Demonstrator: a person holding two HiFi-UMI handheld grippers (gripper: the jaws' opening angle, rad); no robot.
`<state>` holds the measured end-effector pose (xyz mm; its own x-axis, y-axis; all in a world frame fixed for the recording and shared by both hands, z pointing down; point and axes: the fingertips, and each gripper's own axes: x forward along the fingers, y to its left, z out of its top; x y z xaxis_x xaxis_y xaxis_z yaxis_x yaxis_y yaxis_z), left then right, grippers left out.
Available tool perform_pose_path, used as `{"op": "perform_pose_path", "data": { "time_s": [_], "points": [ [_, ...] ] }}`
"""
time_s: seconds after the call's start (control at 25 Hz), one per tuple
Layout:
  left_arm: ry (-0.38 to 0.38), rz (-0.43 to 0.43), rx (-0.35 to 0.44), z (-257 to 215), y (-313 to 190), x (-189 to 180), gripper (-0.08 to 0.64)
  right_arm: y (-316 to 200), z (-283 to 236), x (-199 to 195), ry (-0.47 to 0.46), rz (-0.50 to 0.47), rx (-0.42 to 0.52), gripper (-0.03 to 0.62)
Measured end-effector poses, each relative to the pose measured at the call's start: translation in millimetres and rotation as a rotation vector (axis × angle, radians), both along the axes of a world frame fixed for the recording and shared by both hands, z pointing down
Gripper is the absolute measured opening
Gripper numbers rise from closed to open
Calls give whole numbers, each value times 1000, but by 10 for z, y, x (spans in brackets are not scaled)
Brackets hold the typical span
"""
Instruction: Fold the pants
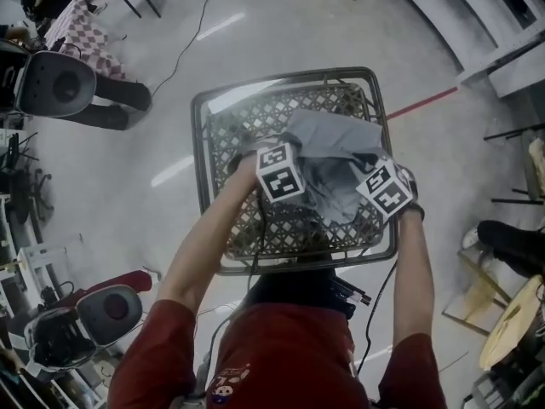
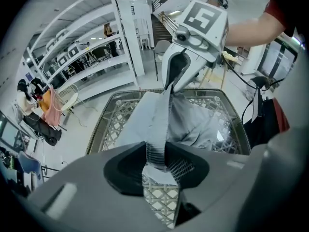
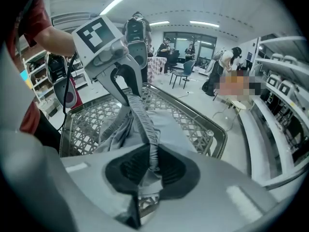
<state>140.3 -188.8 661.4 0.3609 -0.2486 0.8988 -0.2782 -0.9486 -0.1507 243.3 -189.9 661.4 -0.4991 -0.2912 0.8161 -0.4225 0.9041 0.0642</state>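
Shows grey pants (image 1: pixel 332 153) heaped inside the basket (image 1: pixel 226 135), toward its far right corner, with the elastic waistband (image 2: pixel 161 124) raised above the basket and stretched as a taut strip between two grippers. At the left gripper (image 2: pixel 155 161): jaws narrowed onto one end of the waistband, fabric pinched between the pads (ribbed elastic visible right at the grip). At the right gripper (image 3: pixel 147 166): jaws nearly together, clamped on the other end of the same band. Both grippers over the basket's middle, facing each other, pointing steeply down. Loose cloth hanging from the band onto the basket's lattice bottom. Around the basket: pale polished floor (image 1: pixel 281 24); a red floor line (image 1: pixel 421 103) beyond the basket's far right corner; a checked cloth (image 1: pixel 81 28) well off from its far left corner; white shelving (image 2: pixel 91 57) beyond the basket in the left gripper view. At the basket's near rim, the person's red shirt (image 1: pixel 281 356).
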Motion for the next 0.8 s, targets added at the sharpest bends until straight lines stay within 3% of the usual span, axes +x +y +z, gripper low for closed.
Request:
{"op": "perform_pose_path", "data": {
  "time_s": [0.12, 0.52, 0.8],
  "points": [
    [5, 0, -24, -72, 356, 282, 127, 373, -66, 289, 12, 21, -2, 48],
    [-16, -27, -76, 180, 181, 641, 126, 252, 258, 623, 23, 45, -67, 49],
    [-42, -76, -27, 440, -99, 654, 127, 49, 536, 696, 56, 56, -54, 94]
  ]
}}
